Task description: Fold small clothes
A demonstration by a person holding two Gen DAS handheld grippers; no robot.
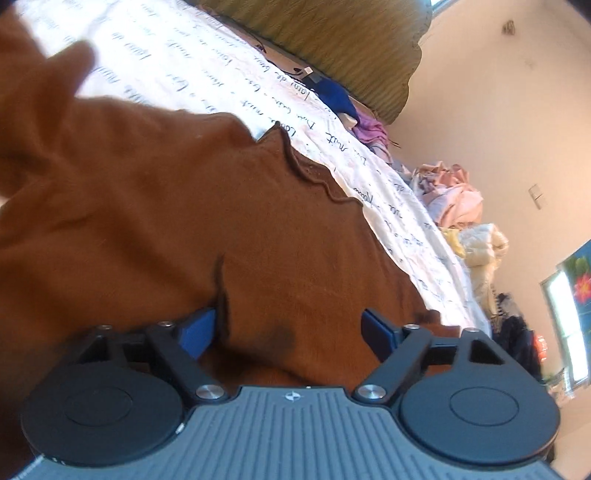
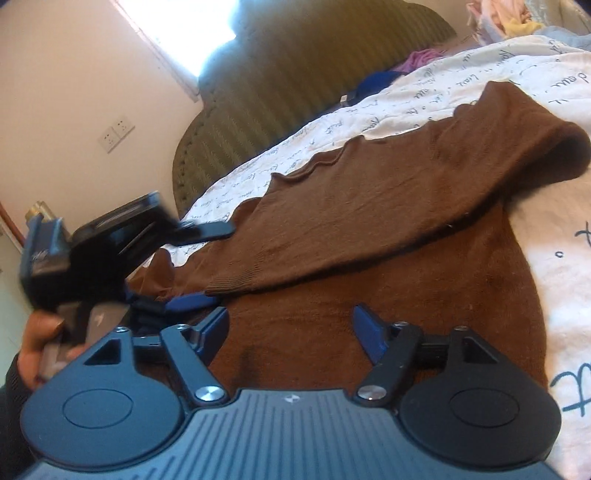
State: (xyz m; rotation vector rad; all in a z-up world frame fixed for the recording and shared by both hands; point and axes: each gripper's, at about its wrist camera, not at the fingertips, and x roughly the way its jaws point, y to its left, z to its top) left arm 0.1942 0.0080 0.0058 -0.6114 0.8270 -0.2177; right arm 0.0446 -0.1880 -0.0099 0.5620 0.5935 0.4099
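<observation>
A brown knit garment [image 1: 147, 203] [image 2: 369, 206] lies spread on the white bed sheet with handwriting print [image 1: 184, 55] [image 2: 554, 258]. One sleeve [image 2: 406, 177] is folded across its body, its ribbed cuff pointing at the left gripper. My left gripper [image 1: 286, 330] stands open low over the cloth, a fold edge beside its left finger [image 1: 195, 332]. The right wrist view shows that same left gripper [image 2: 218, 264] at the garment's left edge, a brown corner between its spread fingers. My right gripper [image 2: 291, 332] is open just above the garment's body, its pads apart from the cloth.
An olive ribbed headboard [image 1: 332, 37] [image 2: 295, 92] bounds the bed's far end. Blue and purple clothes [image 1: 336, 96] lie near it. Piles of pink and pale clothes [image 1: 454, 199] [image 2: 509, 14] sit along the bed's edge. A person's hand [image 2: 37, 332] holds the left gripper's handle.
</observation>
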